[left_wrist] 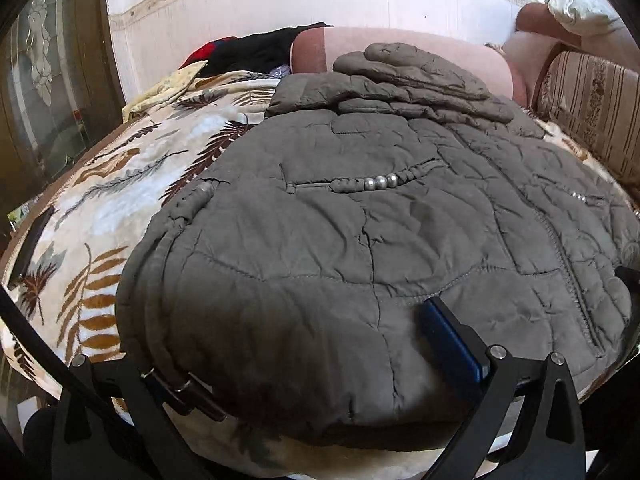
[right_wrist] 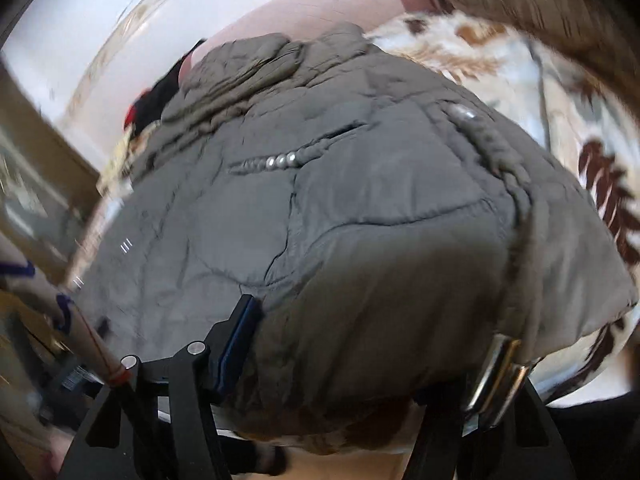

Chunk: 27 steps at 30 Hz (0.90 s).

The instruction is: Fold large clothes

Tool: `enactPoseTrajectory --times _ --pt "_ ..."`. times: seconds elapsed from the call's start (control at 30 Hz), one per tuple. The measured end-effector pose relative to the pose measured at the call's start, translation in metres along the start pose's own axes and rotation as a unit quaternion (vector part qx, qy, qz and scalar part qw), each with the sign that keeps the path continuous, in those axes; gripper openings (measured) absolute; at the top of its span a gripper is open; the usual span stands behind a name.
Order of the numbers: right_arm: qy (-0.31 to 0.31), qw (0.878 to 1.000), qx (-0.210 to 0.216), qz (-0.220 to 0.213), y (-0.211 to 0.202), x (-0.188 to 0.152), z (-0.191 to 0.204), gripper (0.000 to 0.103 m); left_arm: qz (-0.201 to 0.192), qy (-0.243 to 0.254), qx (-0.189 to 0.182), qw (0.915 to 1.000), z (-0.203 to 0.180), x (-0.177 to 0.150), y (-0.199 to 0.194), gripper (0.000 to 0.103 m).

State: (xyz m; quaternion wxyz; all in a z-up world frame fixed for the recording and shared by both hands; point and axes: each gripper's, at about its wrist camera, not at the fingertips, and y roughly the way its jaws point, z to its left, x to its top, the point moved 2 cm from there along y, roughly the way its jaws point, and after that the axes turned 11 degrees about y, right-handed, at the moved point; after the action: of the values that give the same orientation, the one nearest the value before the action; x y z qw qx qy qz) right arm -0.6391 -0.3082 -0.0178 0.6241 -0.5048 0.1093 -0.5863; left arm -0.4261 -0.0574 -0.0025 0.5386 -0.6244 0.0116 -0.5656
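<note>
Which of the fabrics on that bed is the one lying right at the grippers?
The grey quilted jacket, with silver beads by its pocket. The leaf-print blanket lies beneath it, and the black and red clothes sit far back by the wall.

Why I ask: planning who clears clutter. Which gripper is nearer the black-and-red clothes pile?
Left. The left gripper straddles the jacket's left hem, the pile ahead; the right gripper straddles the right hem, farther across.

The right wrist picture is blurry, and the gray jacket [right_wrist: 340, 220] hides the tips of the right gripper [right_wrist: 360, 364].
</note>
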Motion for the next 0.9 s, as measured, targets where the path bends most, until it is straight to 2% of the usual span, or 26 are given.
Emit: enactPoseTrajectory --times 0.07,0.23,0.67,0.9 --pt "-0.015 1.0 -0.009 -0.005 -0.0014 -0.0046 0.0 0.071 0.0 0.004 0.009 1.0 -0.002 0.0 0.0021 0.103" --pt "-0.005 1.0 0.001 -0.007 -0.0018 -0.0029 -0.004 0.072 -0.004 0.01 0.021 0.9997 -0.0044 -0.0006 0.0037 0.103" --pt "0.02 1.0 0.013 -0.006 -0.0007 0.003 -0.0061 0.068 0.003 0.009 0.02 0.9998 -0.0014 0.0019 0.0043 0.102" --pt "0.004 1.0 -0.002 -0.002 0.0019 0.0023 -0.0003 0.071 0.004 0.007 0.02 0.9998 -0.0002 0.0017 0.0038 0.102"
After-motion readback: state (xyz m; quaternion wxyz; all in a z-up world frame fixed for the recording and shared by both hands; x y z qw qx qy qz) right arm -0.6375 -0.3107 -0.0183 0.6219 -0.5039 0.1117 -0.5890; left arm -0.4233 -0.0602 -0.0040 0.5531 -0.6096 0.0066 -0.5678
